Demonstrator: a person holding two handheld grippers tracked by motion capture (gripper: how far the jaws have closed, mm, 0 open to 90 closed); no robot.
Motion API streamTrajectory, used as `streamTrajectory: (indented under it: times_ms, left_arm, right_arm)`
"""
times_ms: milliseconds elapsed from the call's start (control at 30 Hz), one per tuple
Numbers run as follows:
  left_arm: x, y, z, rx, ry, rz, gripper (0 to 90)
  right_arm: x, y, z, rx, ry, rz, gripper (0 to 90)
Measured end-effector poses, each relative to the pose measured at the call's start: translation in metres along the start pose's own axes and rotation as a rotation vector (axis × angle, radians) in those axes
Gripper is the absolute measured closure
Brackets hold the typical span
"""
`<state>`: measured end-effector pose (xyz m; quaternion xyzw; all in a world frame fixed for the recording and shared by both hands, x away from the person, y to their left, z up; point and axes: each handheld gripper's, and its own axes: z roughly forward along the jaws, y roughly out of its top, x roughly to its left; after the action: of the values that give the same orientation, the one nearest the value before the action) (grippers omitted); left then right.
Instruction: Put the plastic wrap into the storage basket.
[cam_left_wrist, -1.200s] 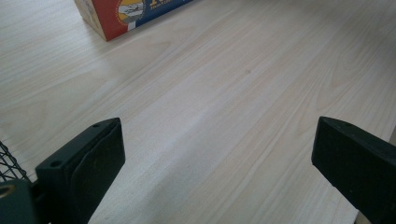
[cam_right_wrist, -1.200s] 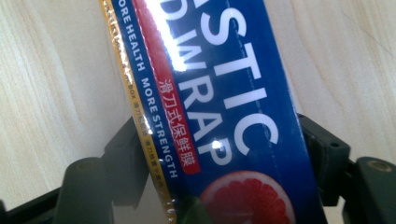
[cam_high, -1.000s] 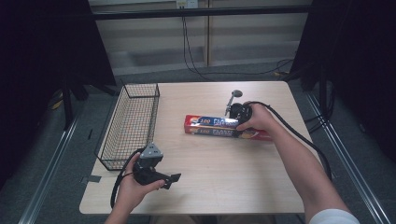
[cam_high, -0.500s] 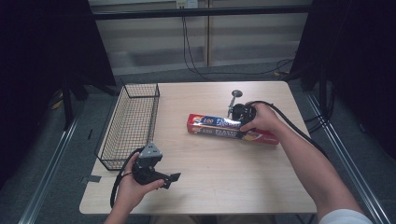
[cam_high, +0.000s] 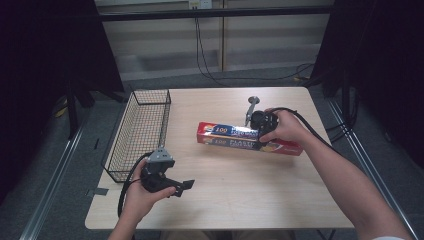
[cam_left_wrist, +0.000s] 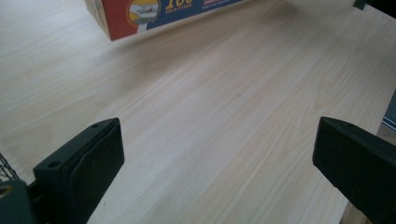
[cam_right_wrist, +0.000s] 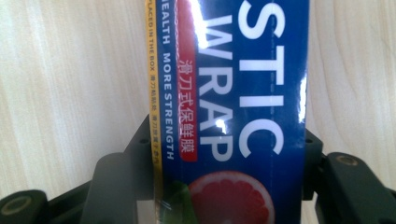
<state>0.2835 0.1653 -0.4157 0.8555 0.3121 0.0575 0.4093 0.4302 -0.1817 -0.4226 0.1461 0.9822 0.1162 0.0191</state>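
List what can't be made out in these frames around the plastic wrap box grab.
- Right gripper, high view: the hand covers where it meets the plastic wrap box.
- Box ends, right gripper view: cut off by top and bottom edges.
- Small print on the box, high view: too small.
- Box, left gripper view: only a corner, cut by the top edge.
- Wire basket contents: mesh too fine to tell.

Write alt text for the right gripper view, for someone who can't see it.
The right gripper's black jaws are clamped on the sides of a blue plastic wrap box, above a light wooden table.
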Motion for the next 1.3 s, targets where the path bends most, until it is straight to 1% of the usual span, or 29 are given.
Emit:
streamTrajectory:
  times_ms: [33,67,167,200,233,333,367,400,433,467,533,600,633,667,700,767,800,833,900,933,967,1067,1100,1133,1167,1200,1233,1267,1300]
  left_arm:
    - [0.000,0.000,0.000,0.000,0.000,0.000,1.5]
    - [-0.001,0.003,0.000,-0.001,-0.010,0.004,1.2]
    - [-0.003,0.008,0.000,0.000,-0.027,0.018,0.1]
    - [-0.003,0.010,-0.001,-0.004,-0.029,0.019,0.1]
    - [-0.003,0.012,-0.002,-0.003,-0.023,0.020,0.1]
    - [-0.004,0.019,-0.002,-0.005,-0.023,0.031,0.0]
    - [-0.004,0.023,-0.004,0.009,-0.011,0.048,0.0]
    - [-0.004,0.025,-0.004,0.004,-0.021,0.054,0.0]
    - [-0.004,0.029,-0.006,0.012,-0.015,0.069,0.0]
    - [-0.004,0.032,-0.006,0.015,-0.004,0.078,0.0]
    - [-0.003,0.035,-0.006,0.010,-0.007,0.088,0.3]
    - [-0.003,0.045,-0.007,0.029,0.020,0.110,0.7]
    - [-0.003,0.049,-0.007,0.029,0.017,0.123,0.9]
    - [-0.003,0.049,-0.007,0.029,0.017,0.123,1.4]
    - [-0.003,0.052,-0.007,0.031,0.019,0.133,1.6]
    - [-0.006,0.062,-0.008,0.051,0.031,0.179,2.2]
    - [-0.008,0.065,-0.007,0.049,0.028,0.183,2.6]
    - [-0.007,0.069,-0.008,0.067,0.033,0.220,2.8]
    - [-0.009,0.074,-0.005,0.072,0.033,0.232,3.0]
    - [-0.009,0.074,-0.005,0.072,0.033,0.232,3.0]
    - [-0.009,0.080,-0.003,0.091,0.043,0.248,3.0]
    - [-0.011,0.087,0.002,0.099,0.044,0.265,3.2]
    - [-0.011,0.090,0.003,0.114,0.040,0.285,3.2]
    - [-0.011,0.092,0.004,0.113,0.042,0.290,3.2]
    - [-0.011,0.092,0.004,0.113,0.042,0.290,3.3]
    - [-0.012,0.096,0.006,0.117,0.035,0.294,3.3]
    - [-0.013,0.097,0.007,0.119,0.040,0.288,3.3]
    - [-0.013,0.099,0.008,0.124,0.045,0.296,3.3]
    - [-0.013,0.101,0.009,0.130,0.036,0.300,3.3]
  right_arm:
    - [0.000,0.000,0.000,0.000,0.000,0.000,43.3]
    - [0.004,0.001,-0.004,0.002,0.000,-0.018,43.2]
    - [0.008,0.002,-0.009,0.006,-0.003,-0.023,43.2]
    - [0.010,0.002,-0.010,0.002,0.001,-0.019,43.2]
    - [0.011,0.002,-0.012,0.000,-0.009,-0.033,43.2]
    - [0.016,0.004,-0.016,-0.001,-0.001,-0.040,43.2]
    - [0.017,0.005,-0.016,-0.004,-0.003,-0.050,43.2]
    - [0.019,0.005,-0.017,-0.005,-0.002,-0.053,43.2]
    - [0.021,0.006,-0.018,-0.004,0.006,-0.049,43.2]
    - [0.024,0.006,-0.018,-0.004,0.000,-0.062,43.2]
    - [0.028,0.007,-0.019,-0.009,0.011,-0.060,43.2]
    - [0.032,0.007,-0.021,-0.006,0.010,-0.074,43.2]
    - [0.034,0.008,-0.022,-0.005,0.014,-0.077,43.2]
    - [0.034,0.008,-0.022,-0.005,0.014,-0.077,43.2]
    - [0.039,0.008,-0.023,-0.006,0.011,-0.088,43.2]
    - [0.041,0.009,-0.025,-0.014,0.016,-0.097,43.2]
    - [0.043,0.009,-0.025,-0.008,0.012,-0.094,43.2]
    - [0.044,0.009,-0.026,-0.011,0.014,-0.105,43.2]
    - [0.047,0.011,-0.027,-0.009,0.012,-0.121,43.2]
    - [0.049,0.011,-0.027,-0.005,0.020,-0.111,43.2]
    - [0.050,0.012,-0.028,-0.010,0.019,-0.117,43.1]
    - [0.053,0.014,-0.029,-0.018,0.017,-0.138,43.1]
    - [0.054,0.015,-0.030,-0.018,0.015,-0.145,43.1]
    - [0.055,0.015,-0.030,-0.015,0.024,-0.145,43.1]
    - [0.056,0.016,-0.030,-0.017,0.017,-0.150,43.1]
    - [0.057,0.016,-0.031,-0.010,0.019,-0.139,43.1]
    - [0.058,0.017,-0.031,-0.008,0.023,-0.145,43.1]
    - [0.058,0.017,-0.031,-0.012,0.023,-0.154,43.1]
    - [0.058,0.017,-0.030,-0.014,0.025,-0.166,43.0]
